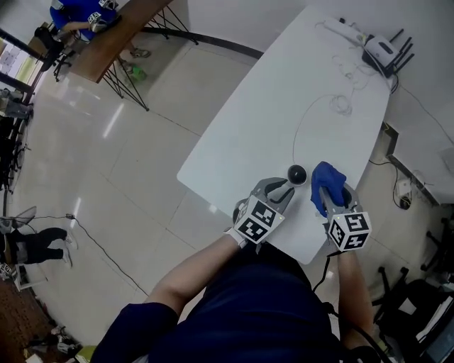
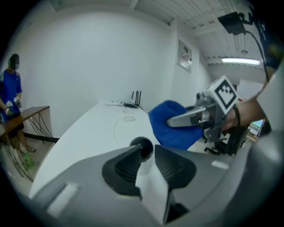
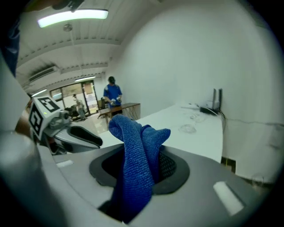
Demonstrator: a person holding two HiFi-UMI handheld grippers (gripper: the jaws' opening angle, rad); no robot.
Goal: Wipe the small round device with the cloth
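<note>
The small round device (image 1: 296, 174), a white body with a black dome, stands near the front edge of the white table (image 1: 284, 106). My left gripper (image 1: 287, 186) is shut on it; in the left gripper view the device (image 2: 142, 149) sits pinched between the two dark pads. A blue cloth (image 1: 328, 177) is bunched up just right of the device, with my right gripper (image 1: 328, 193) shut on it. In the right gripper view the cloth (image 3: 137, 150) stands up out of the jaws. From the left gripper view the cloth (image 2: 171, 124) hangs close behind the device, apart from it.
A thin white cable (image 1: 306, 113) runs from the device toward the table's far end, where a router (image 1: 386, 51) and a power strip (image 1: 344, 28) lie. The table's front edge is right under both grippers. A person in blue (image 1: 78, 18) stands at a wooden table far left.
</note>
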